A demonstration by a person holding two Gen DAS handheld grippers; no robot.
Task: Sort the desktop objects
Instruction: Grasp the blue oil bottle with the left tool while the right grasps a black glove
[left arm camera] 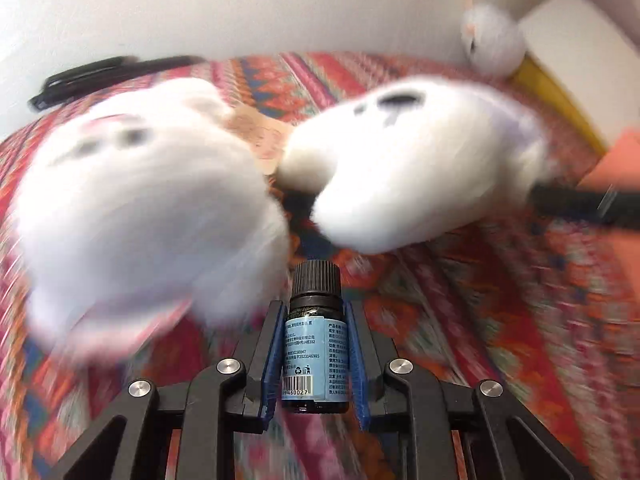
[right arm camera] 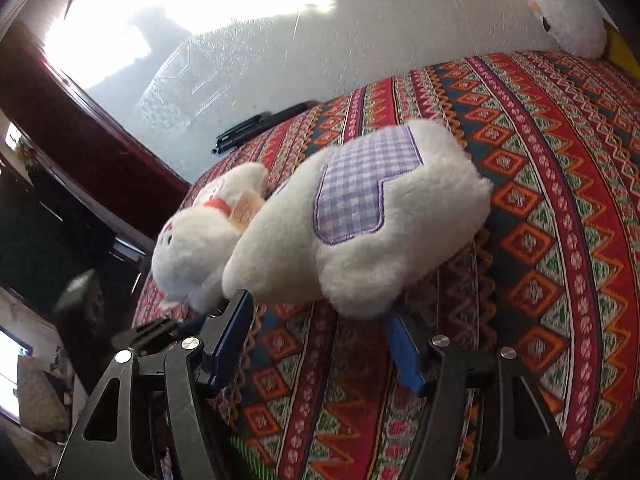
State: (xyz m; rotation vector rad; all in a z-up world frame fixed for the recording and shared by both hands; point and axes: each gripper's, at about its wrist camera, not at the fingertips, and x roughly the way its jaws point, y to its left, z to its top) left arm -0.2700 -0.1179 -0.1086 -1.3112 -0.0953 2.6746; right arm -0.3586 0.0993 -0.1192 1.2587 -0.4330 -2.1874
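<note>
Blue-padded left tongs clamp a small dark bottle upright just before two white plush toys, while the right tongs stand wide, straddling the purple-patched plush, nearer that toy on the patterned cloth.

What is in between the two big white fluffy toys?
A tan paper tag pokes out between the cat plush and the plush with the checked patch. Both wrist views show it.
</note>
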